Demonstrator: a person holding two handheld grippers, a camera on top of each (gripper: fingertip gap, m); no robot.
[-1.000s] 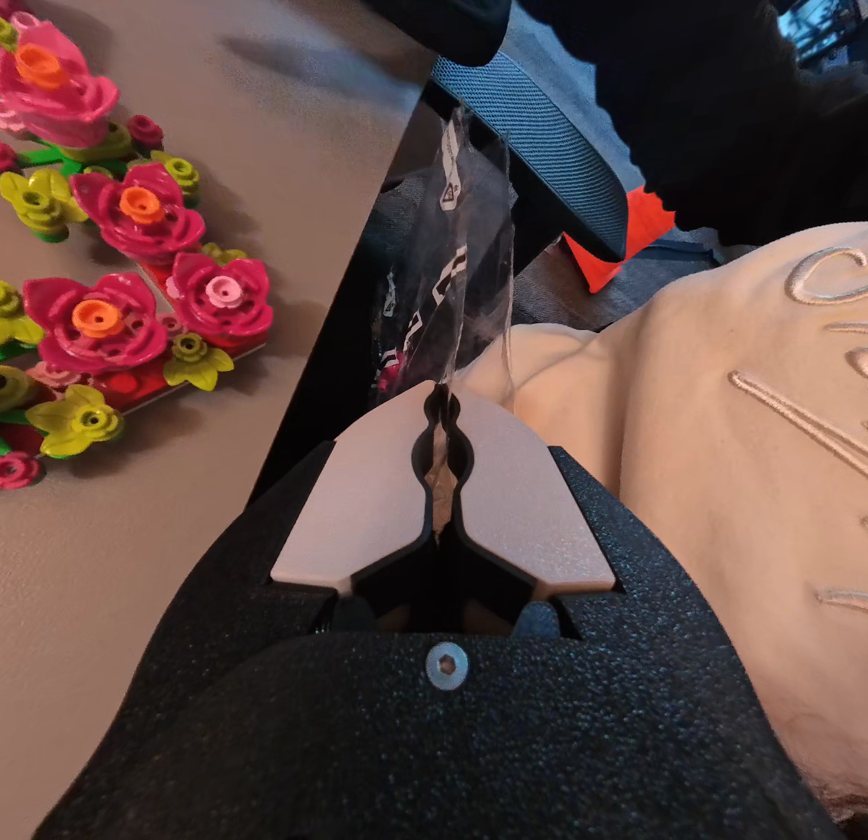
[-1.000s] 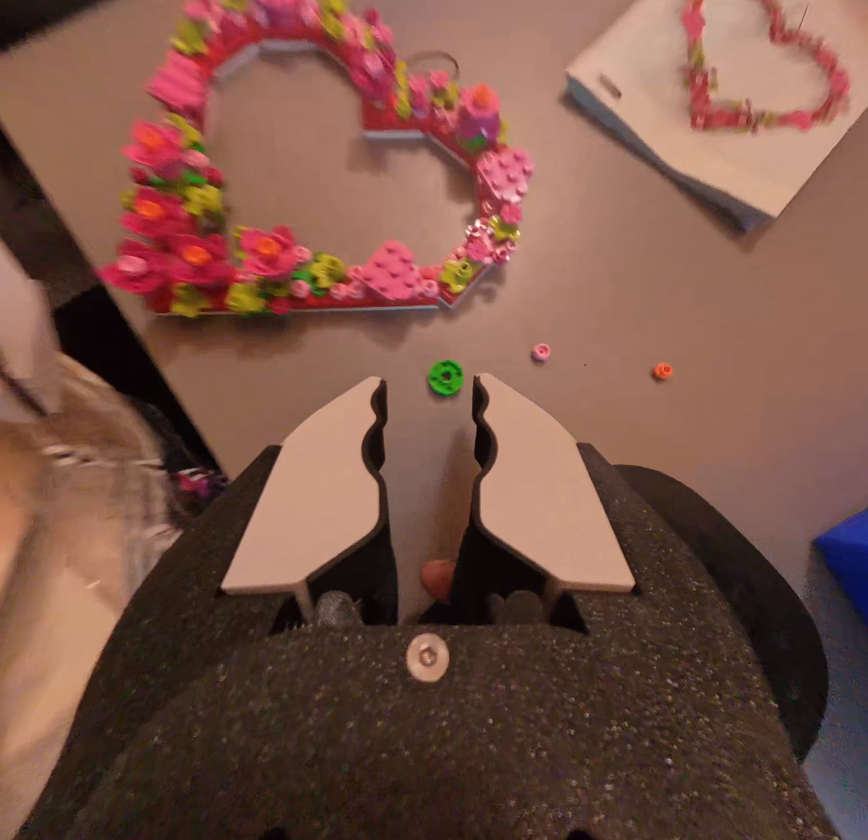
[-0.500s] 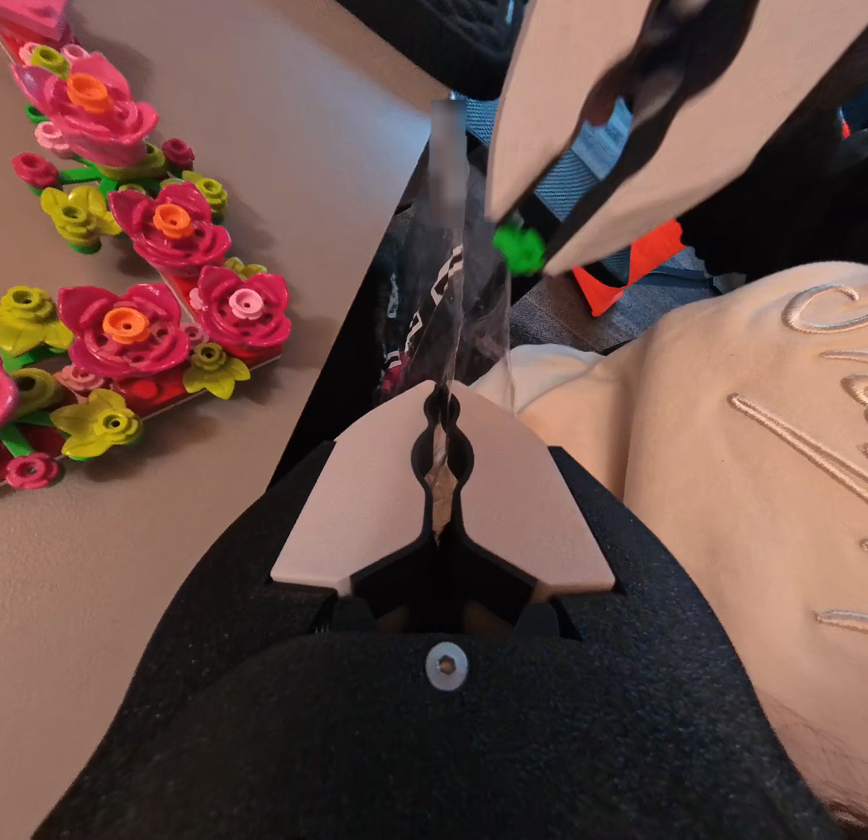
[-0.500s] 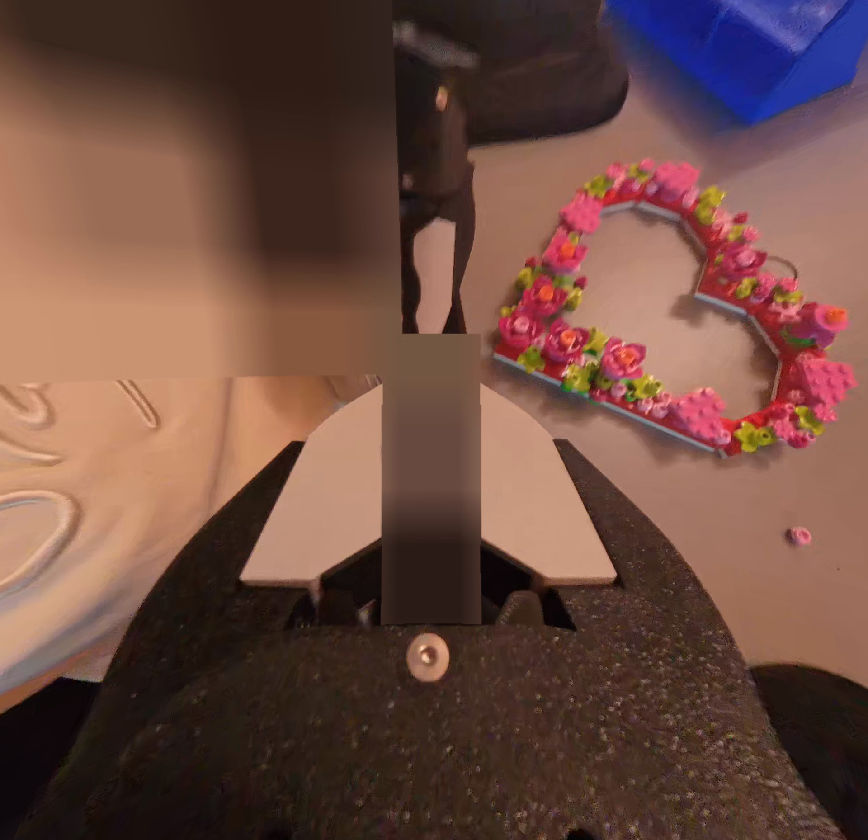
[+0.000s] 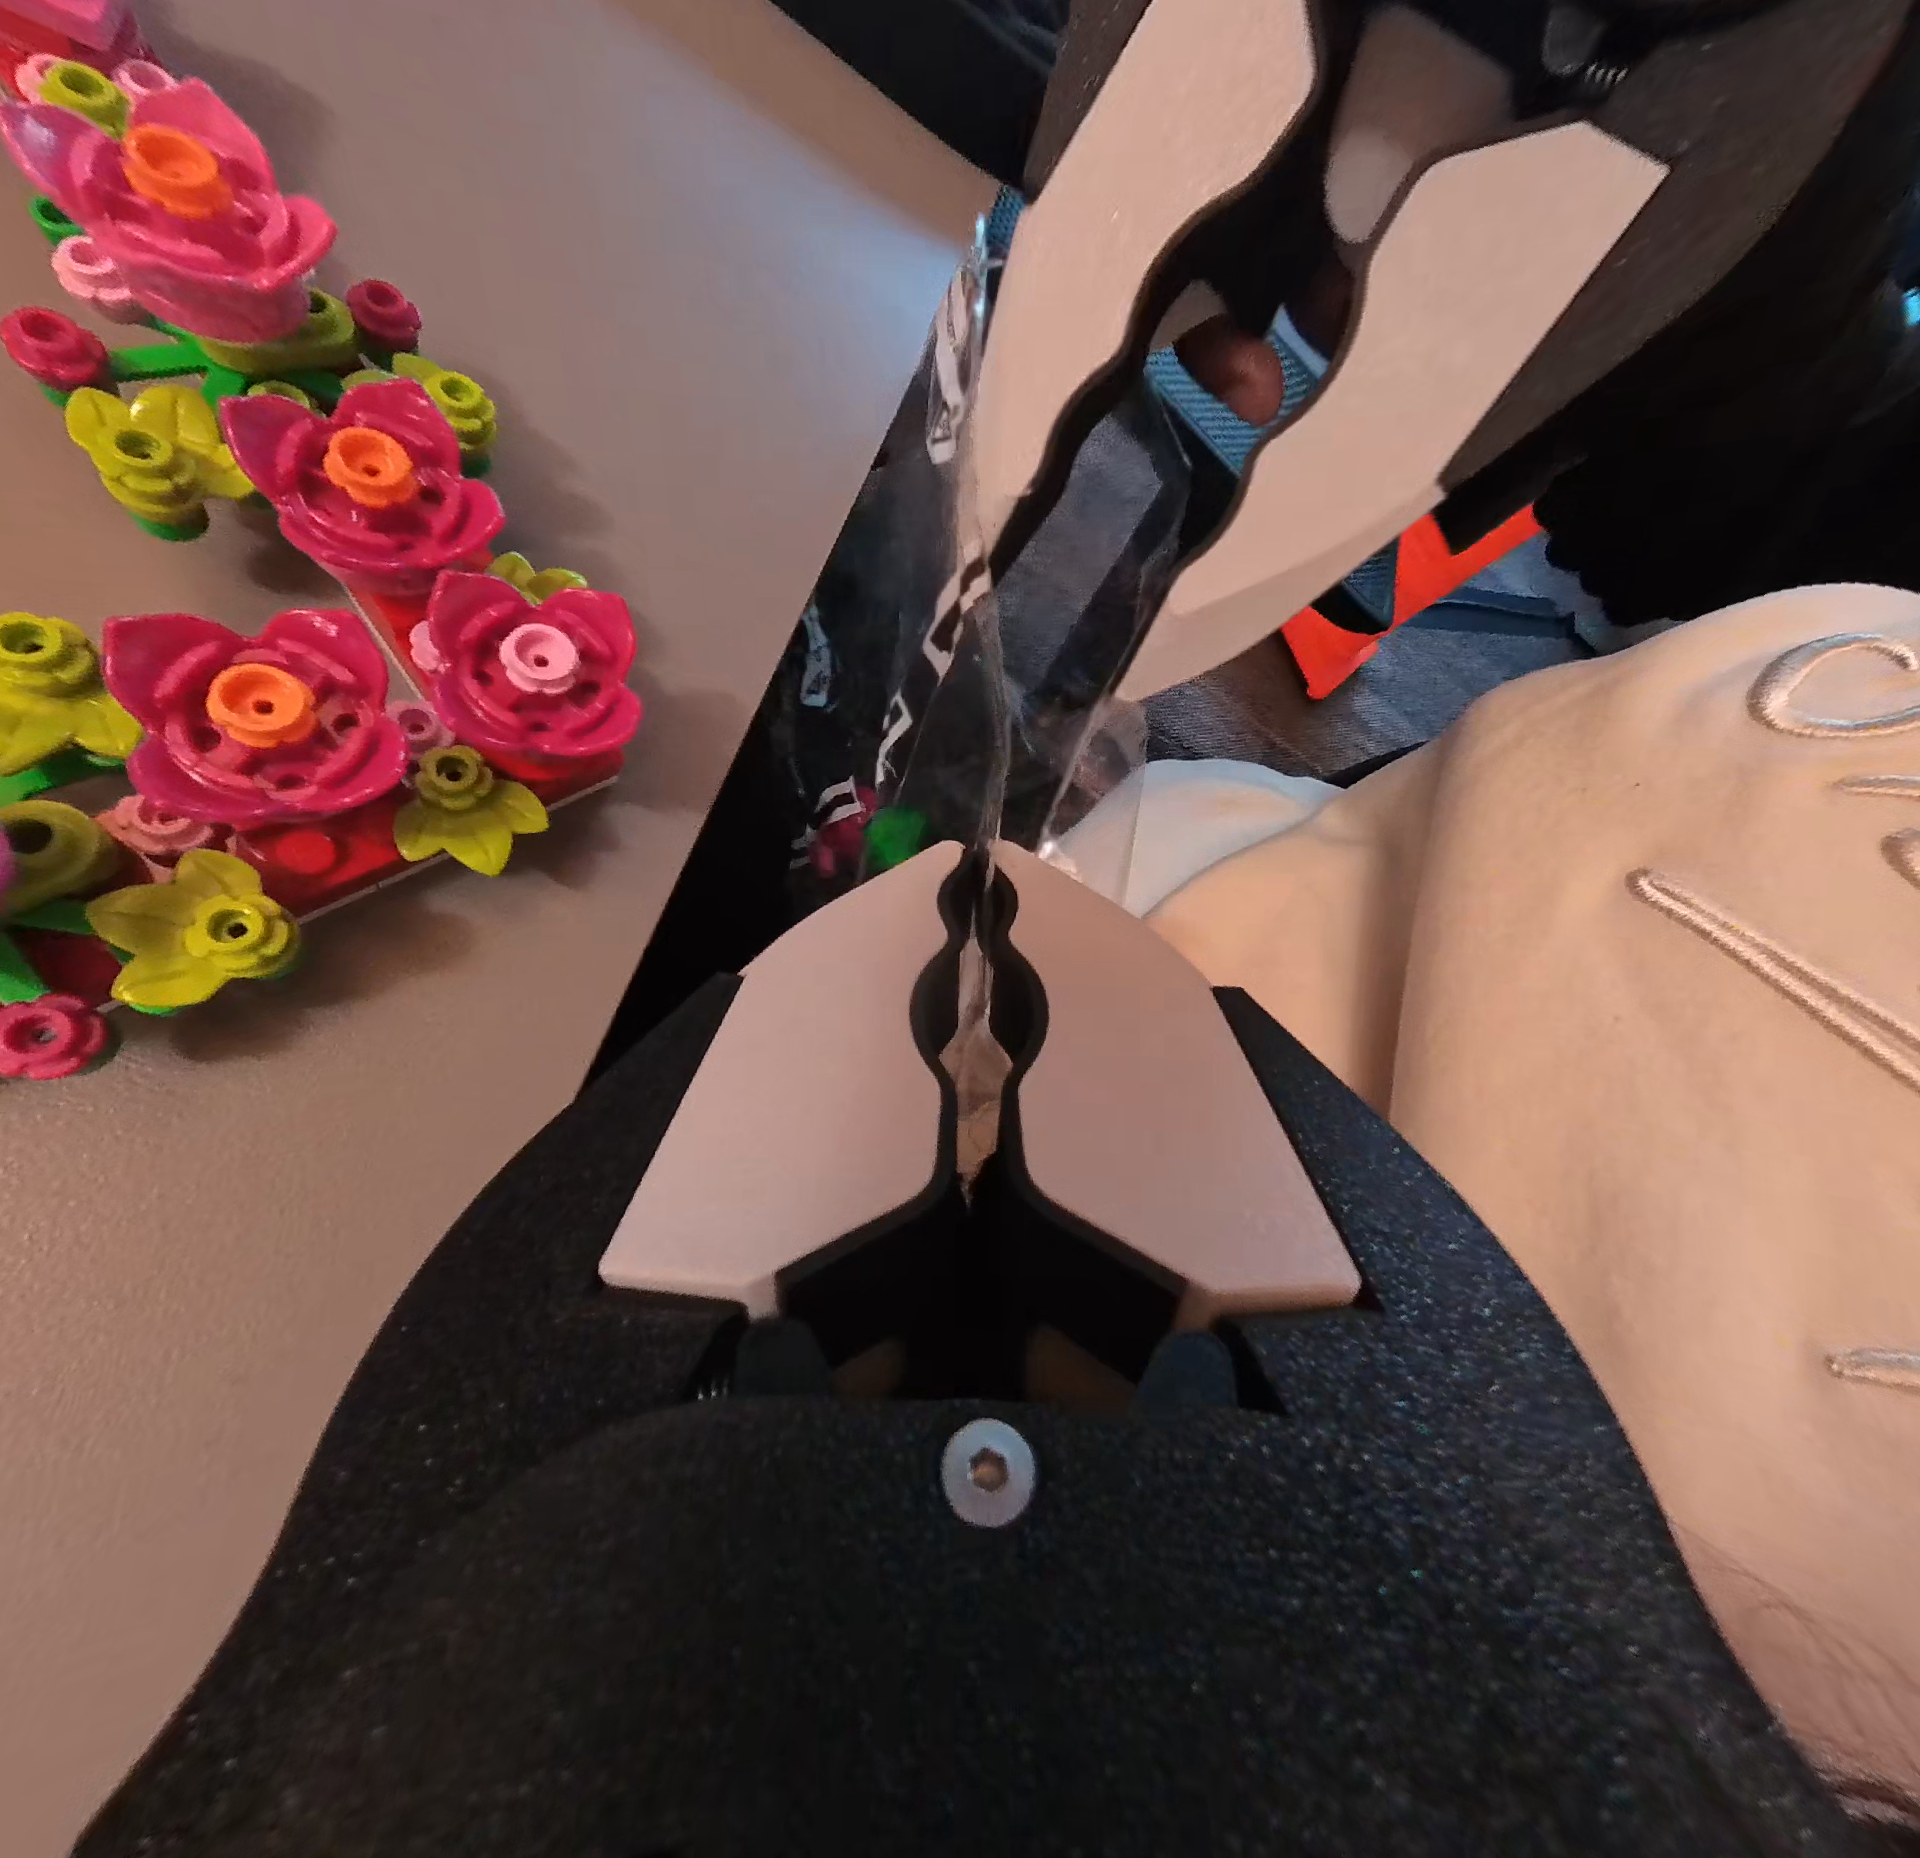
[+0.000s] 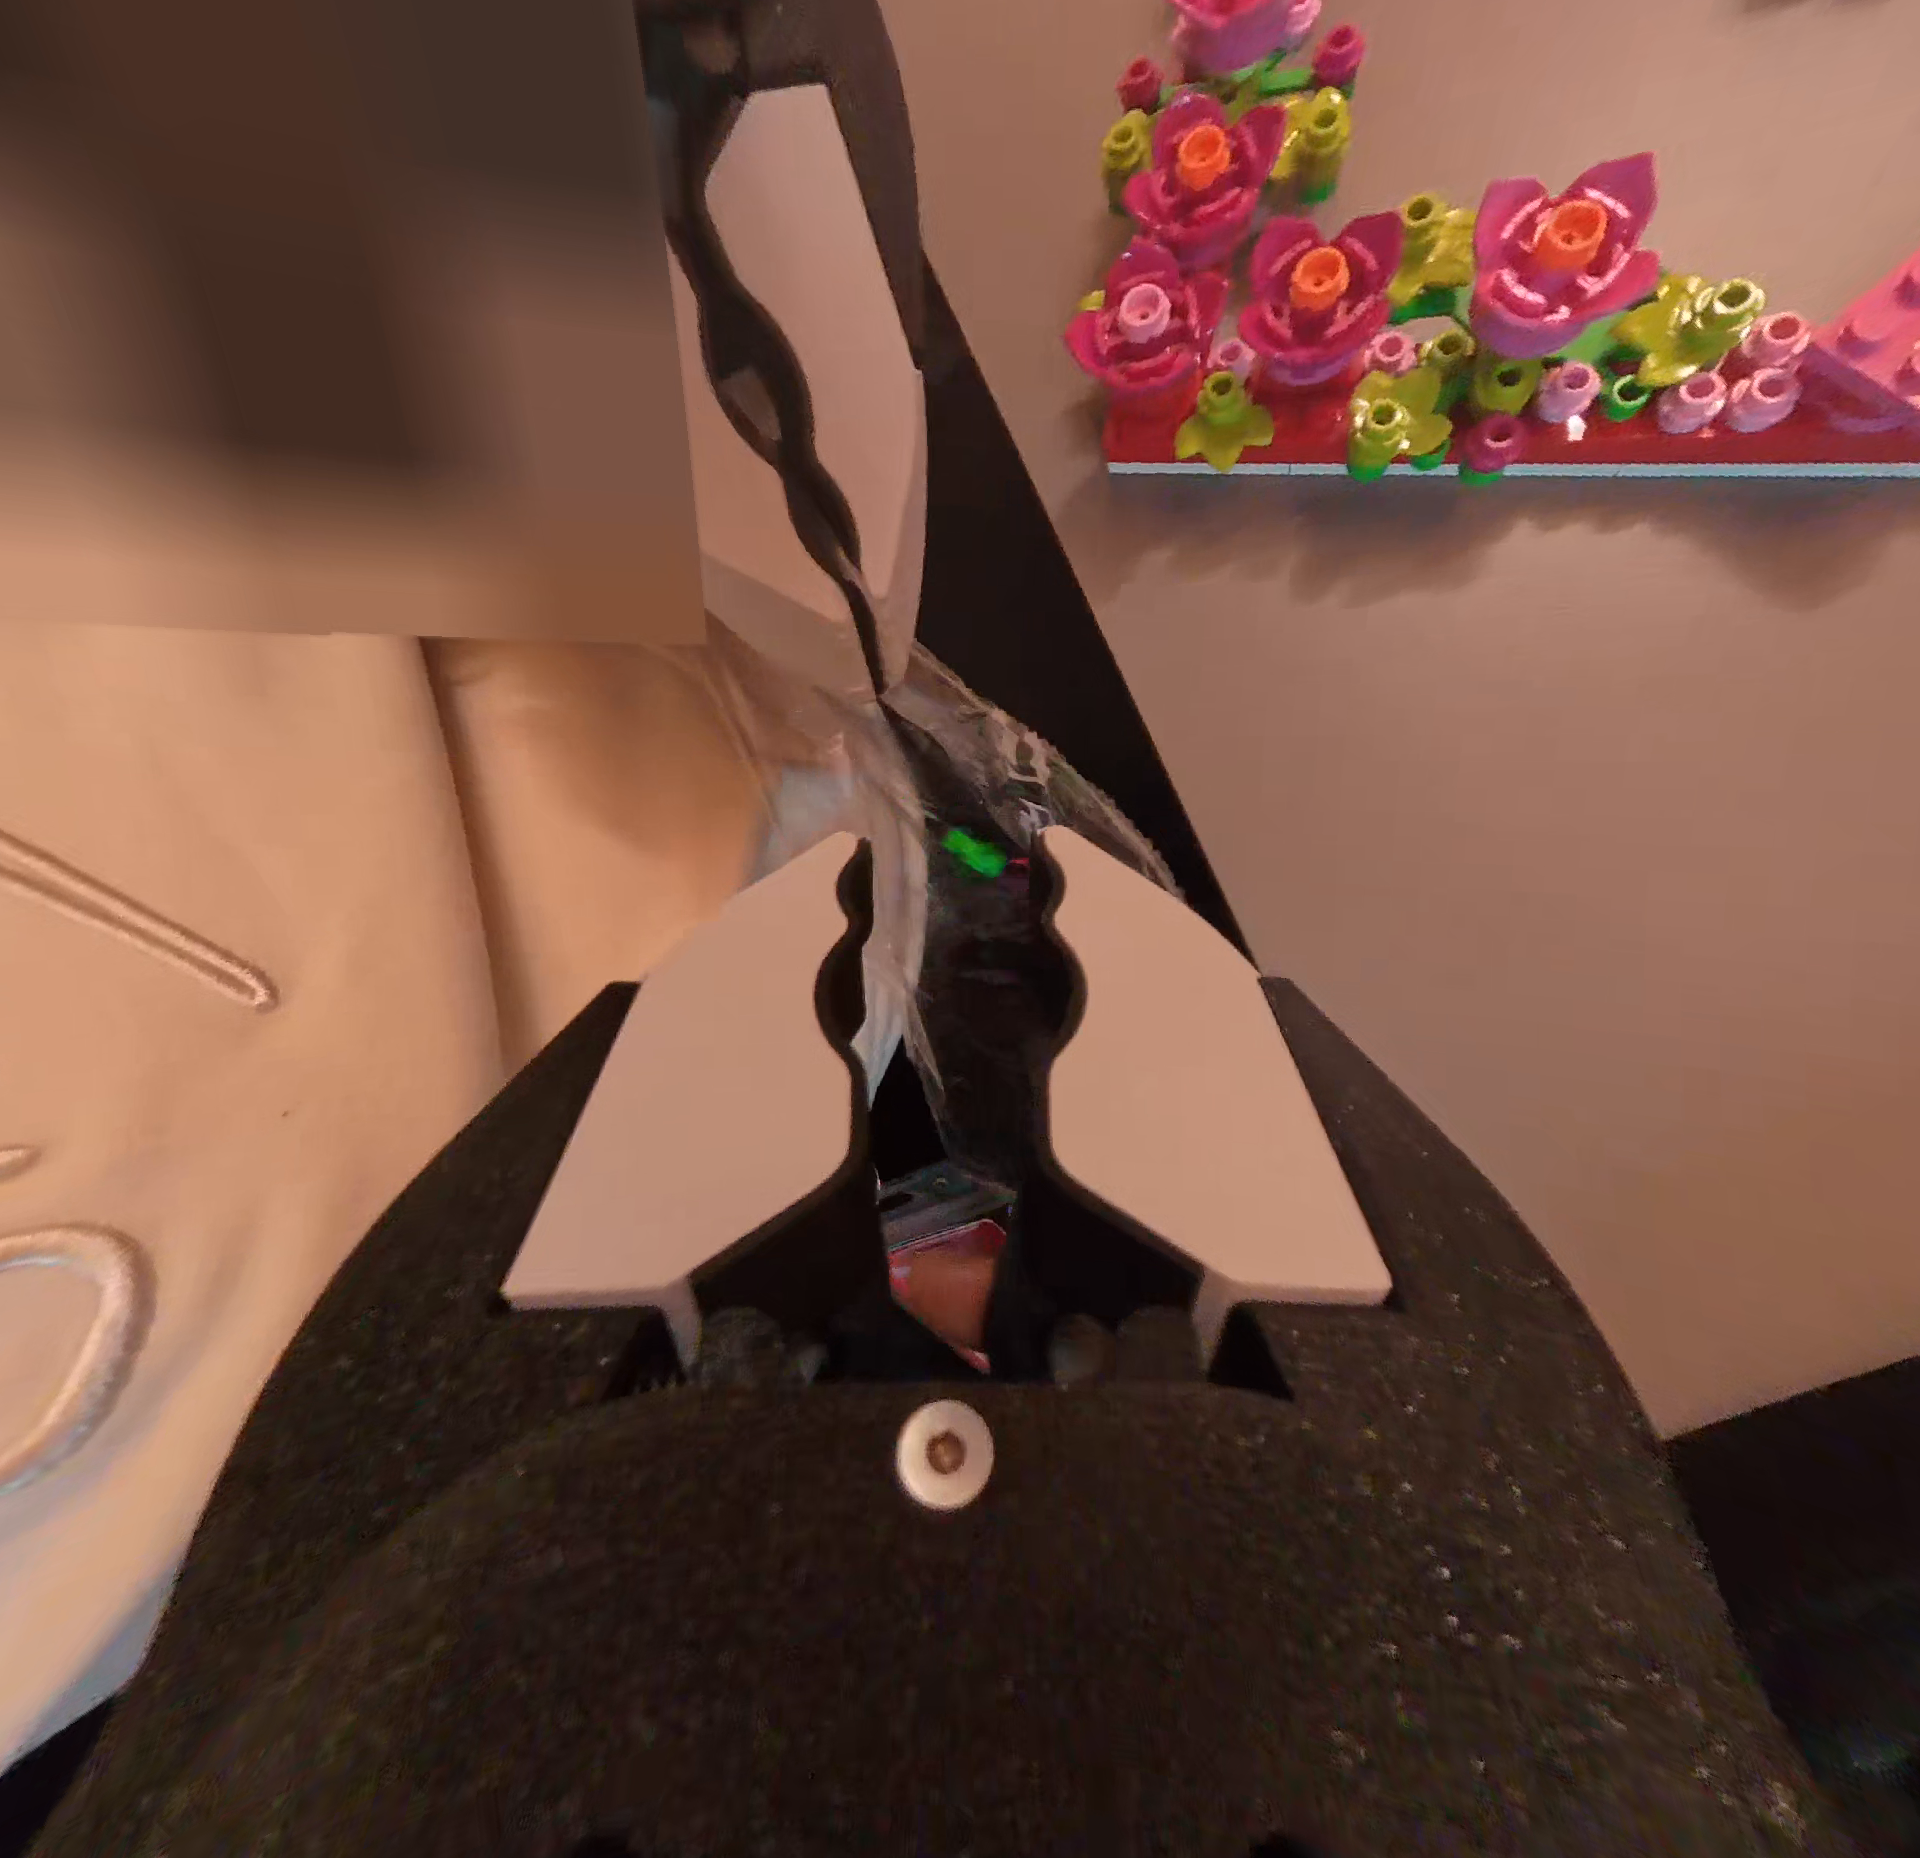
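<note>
Plastic bag (image 5: 961, 665) upright | left claw (image 5: 977, 858) pinching it | right claw (image 6: 951, 852) parted

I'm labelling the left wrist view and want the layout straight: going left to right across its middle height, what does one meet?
Brick flower wreath on the tan table → clear plastic bag pinched in the shut left gripper → open right gripper reaching down beside the bag → cream sweatshirt.
</note>
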